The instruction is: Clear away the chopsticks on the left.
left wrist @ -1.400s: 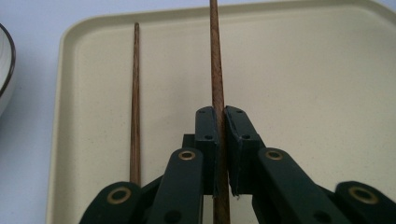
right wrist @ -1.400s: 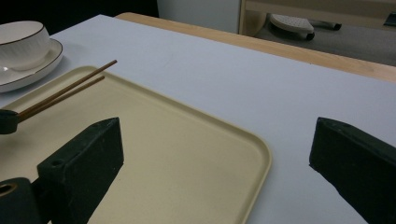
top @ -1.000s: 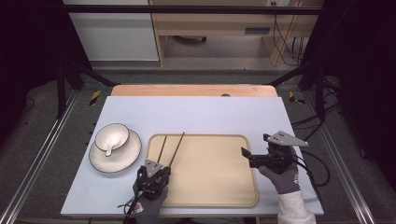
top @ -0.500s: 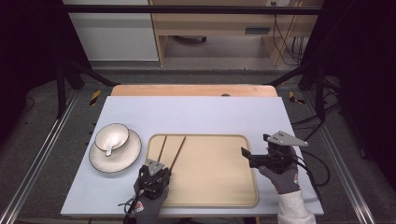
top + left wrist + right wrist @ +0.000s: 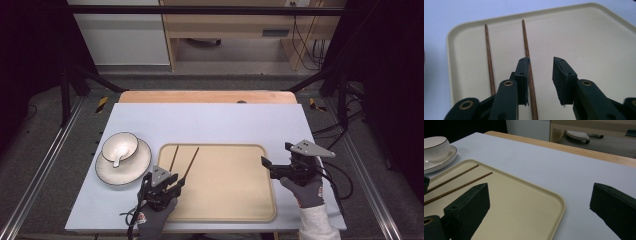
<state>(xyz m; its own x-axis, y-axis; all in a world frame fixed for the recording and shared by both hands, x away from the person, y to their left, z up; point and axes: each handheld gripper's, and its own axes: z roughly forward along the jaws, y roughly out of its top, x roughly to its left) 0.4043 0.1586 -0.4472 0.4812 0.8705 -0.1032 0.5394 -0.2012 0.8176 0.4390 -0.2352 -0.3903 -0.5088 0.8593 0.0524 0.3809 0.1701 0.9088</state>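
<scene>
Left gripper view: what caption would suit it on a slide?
Left gripper, jaws just opened, over two wooden chopsticks lying on a beige tray.

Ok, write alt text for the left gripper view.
The left gripper hangs over a beige tray, its black jaws just opened and nothing between them. Two brown chopsticks lie on the tray side by side; one runs along the outside of the left-hand jaw. Pale blue table shows beyond the tray.
</scene>
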